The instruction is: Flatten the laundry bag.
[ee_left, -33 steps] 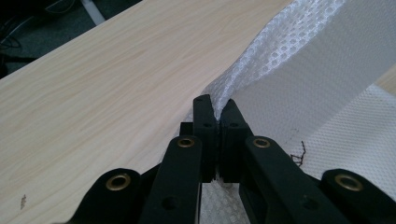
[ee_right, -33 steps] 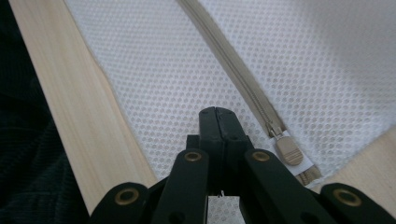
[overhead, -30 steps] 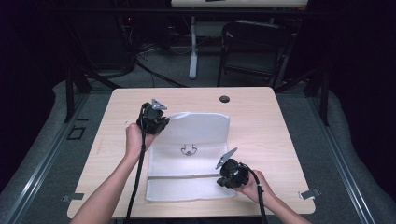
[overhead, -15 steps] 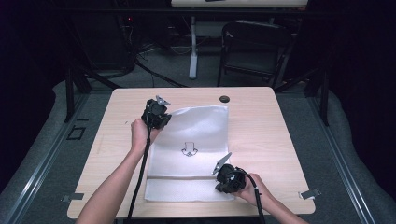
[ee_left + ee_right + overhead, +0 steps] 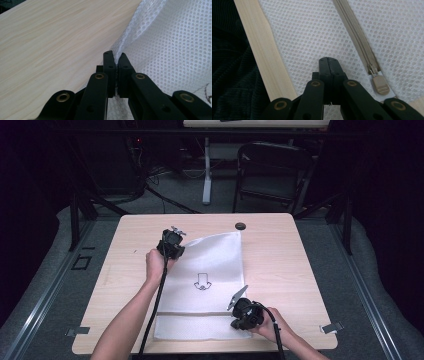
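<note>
A white mesh bag [image 5: 210, 270] with a drawn arrow [image 5: 201, 281] lies spread on the wooden table [image 5: 300, 260]. A beige zipper [image 5: 200, 314] crosses its near end. My left gripper [image 5: 174, 254] is at the bag's far left corner, and my left gripper [image 5: 116, 56] is shut on a raised fold of mesh [image 5: 155, 37]. My right gripper [image 5: 238, 324] rests at the bag's near right corner. There my right gripper [image 5: 329, 61] is shut over the mesh, beside the zipper [image 5: 357, 35] and its pull tab [image 5: 380, 85].
A small black round disc [image 5: 240, 226] sits near the table's far edge. A dark chair [image 5: 270, 170] and cables stand on the floor beyond. Metal clips [image 5: 330, 327] mark the near table corners. Bare wood lies left and right of the bag.
The left gripper has shifted slightly right and lower with the bag's corner. The bag now lies flatter and more stretched. The right gripper has edged toward the near table edge.
</note>
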